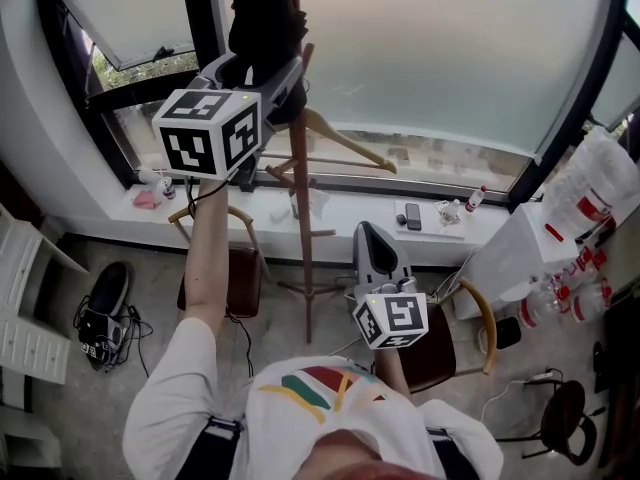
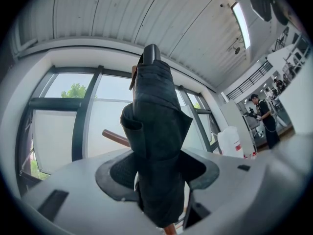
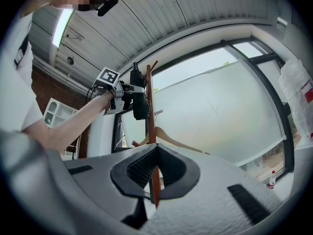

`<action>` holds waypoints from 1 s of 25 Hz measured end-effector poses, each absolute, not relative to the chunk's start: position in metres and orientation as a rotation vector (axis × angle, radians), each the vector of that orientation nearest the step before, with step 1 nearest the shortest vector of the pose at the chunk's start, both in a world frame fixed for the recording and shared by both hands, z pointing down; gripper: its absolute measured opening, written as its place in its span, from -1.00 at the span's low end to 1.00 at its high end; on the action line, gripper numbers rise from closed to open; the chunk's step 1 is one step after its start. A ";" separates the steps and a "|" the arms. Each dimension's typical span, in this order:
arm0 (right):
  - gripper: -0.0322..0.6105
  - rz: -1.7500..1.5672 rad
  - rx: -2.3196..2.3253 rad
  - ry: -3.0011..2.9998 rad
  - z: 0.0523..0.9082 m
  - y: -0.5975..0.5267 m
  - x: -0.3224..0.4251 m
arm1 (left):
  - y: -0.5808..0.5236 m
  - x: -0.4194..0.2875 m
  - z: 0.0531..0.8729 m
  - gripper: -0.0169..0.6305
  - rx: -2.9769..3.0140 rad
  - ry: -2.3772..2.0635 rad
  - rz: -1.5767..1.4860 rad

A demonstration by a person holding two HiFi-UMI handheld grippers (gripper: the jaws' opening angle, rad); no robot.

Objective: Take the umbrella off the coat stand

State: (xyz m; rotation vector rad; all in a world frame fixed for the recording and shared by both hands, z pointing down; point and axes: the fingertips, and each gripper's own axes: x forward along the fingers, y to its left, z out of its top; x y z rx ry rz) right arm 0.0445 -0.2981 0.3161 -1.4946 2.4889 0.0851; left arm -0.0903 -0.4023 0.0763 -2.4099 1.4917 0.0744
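A black folded umbrella (image 1: pixel 262 18) is held up beside the top of the wooden coat stand (image 1: pixel 303 198). My left gripper (image 1: pixel 258 76) is raised high and shut on it. In the left gripper view the umbrella (image 2: pixel 156 131) stands upright between the pads and fills the middle, with a brown peg behind it. My right gripper (image 1: pixel 372 233) hangs lower, to the right of the stand's pole and apart from it, jaws together with nothing in them. From the right gripper (image 3: pixel 156 148) view, the pole (image 3: pixel 151 116) rises beyond the jaws, with the umbrella (image 3: pixel 139 102) at its top left.
A wooden hanger (image 1: pixel 345 138) hangs on the stand. The windowsill (image 1: pixel 350 213) holds small bottles and a phone (image 1: pixel 413 216). Two chairs (image 1: pixel 240 278) stand near the stand's base. Shoes (image 1: pixel 105 298) lie at the left and bagged bottles (image 1: pixel 585 218) at the right. A person (image 2: pixel 266 116) stands far off.
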 end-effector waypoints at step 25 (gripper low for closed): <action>-0.90 0.160 -1.415 2.537 0.314 -0.281 0.013 | -0.333 -0.143 0.108 -0.19 -2.217 1.595 0.297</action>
